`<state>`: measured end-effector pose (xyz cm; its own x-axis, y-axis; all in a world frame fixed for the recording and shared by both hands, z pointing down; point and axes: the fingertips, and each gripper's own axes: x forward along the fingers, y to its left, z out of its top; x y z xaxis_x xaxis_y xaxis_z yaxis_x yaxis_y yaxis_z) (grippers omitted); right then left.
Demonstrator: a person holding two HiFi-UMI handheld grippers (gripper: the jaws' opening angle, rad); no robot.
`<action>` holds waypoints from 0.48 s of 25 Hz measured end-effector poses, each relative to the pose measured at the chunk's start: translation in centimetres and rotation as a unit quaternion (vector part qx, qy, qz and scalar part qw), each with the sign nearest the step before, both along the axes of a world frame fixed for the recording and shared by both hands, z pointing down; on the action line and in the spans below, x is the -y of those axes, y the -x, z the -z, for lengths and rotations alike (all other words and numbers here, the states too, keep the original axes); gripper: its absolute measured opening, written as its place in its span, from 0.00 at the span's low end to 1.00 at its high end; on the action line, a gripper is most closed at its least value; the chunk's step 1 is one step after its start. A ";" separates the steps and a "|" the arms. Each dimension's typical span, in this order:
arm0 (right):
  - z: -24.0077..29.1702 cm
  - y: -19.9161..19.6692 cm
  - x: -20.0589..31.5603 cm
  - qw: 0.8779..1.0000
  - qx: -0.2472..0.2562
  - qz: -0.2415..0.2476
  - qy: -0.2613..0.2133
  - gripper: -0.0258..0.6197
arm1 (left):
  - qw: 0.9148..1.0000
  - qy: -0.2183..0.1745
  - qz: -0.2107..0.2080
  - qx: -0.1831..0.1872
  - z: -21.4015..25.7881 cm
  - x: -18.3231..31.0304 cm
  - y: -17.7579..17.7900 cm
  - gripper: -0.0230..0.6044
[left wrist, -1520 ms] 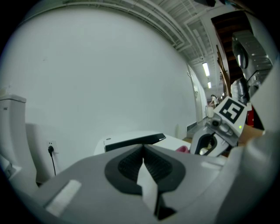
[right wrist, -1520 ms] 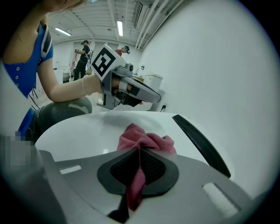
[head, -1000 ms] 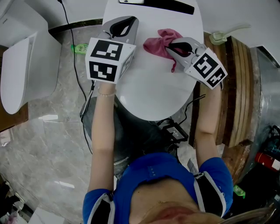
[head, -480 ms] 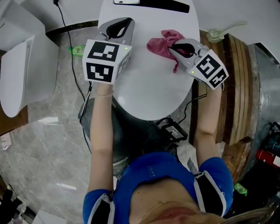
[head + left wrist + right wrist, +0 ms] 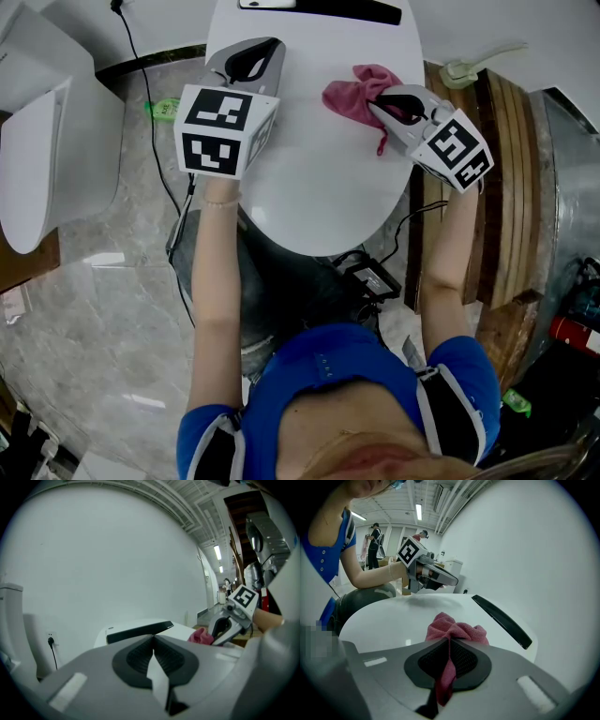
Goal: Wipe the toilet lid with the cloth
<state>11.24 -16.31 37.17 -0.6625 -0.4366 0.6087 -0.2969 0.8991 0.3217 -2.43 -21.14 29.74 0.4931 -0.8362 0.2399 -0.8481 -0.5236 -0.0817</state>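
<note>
The white toilet lid (image 5: 309, 169) fills the top middle of the head view. A pink cloth (image 5: 354, 92) lies bunched on its right part, and my right gripper (image 5: 386, 99) is shut on it, a strip of cloth hanging back between the jaws. The right gripper view shows the pink cloth (image 5: 457, 631) pinched at the jaw tips on the lid (image 5: 393, 616). My left gripper (image 5: 246, 58) hovers over the lid's left side, shut with nothing in it. In the left gripper view its jaws meet, and the cloth (image 5: 201, 636) shows to the right.
A black hinge bar (image 5: 323, 9) crosses the lid's far end. Left of it stands another white fixture (image 5: 47, 141) on the marble floor, and a black cable (image 5: 159, 141) runs down there. Wooden boards (image 5: 506, 169) lie along the right. A black box (image 5: 373, 278) sits below the lid.
My right gripper has slid the pink cloth a little to the right across the lid. The left gripper has barely shifted.
</note>
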 end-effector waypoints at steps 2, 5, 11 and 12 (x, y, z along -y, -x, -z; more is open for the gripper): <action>0.0 -0.3 0.0 1.000 0.002 -0.002 0.000 0.06 | 1.000 0.000 0.000 0.000 0.0 0.0 0.0 0.04; 0.0 -1.0 0.0 1.000 0.004 -0.007 0.001 0.06 | 1.000 0.000 -0.001 0.000 0.0 0.0 -0.2 0.04; -0.1 -2.3 -0.2 1.000 0.010 -0.017 0.003 0.06 | 1.000 0.000 -0.001 0.002 -0.1 0.0 -0.3 0.04; -0.2 -2.5 -0.2 1.000 0.010 -0.020 0.003 0.06 | 1.000 0.001 -0.001 0.002 -0.1 0.0 -0.3 0.04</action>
<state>13.75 -16.08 37.33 -0.6569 -0.4585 0.5986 -0.3385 0.8887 0.3093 -2.10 -21.17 29.85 0.4934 -0.8352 0.2427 -0.8472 -0.5247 -0.0835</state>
